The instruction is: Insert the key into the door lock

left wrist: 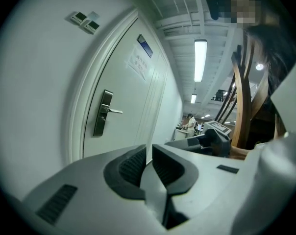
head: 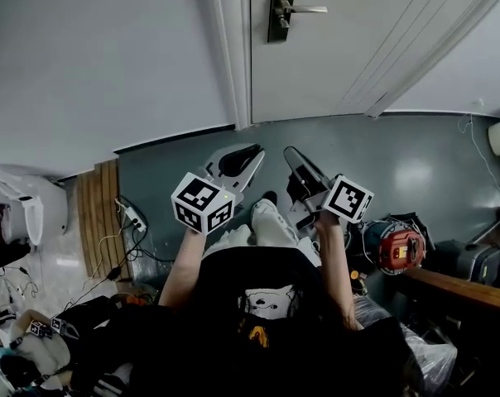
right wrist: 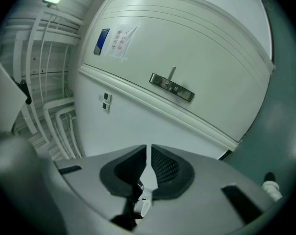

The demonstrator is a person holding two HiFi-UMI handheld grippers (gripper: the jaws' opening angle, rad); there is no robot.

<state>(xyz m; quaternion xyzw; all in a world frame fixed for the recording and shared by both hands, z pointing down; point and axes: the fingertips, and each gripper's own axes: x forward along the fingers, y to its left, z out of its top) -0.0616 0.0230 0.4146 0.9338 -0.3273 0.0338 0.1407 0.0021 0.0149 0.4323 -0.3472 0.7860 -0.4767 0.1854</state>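
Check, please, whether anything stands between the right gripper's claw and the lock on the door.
Nothing visible does. In the right gripper view the lock plate lies beyond the right claw across open air; the claw pinches what looks like the key. The head view shows only floor before the door.

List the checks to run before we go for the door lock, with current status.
1. Key held: cannot tell. No key can be made out, only a small pale piece low between the jaws of the right gripper, which are together.
2. Spare gripper free: ok. The left gripper has its jaws together with nothing between them.
3. Target in sight: ok. The lock plate shows in all three views.
4. Keyhole located: cannot tell, too small.
5. The door shut: ok, it looks closed.
6. Grippers at the lock: not ok, both are well short of the door.
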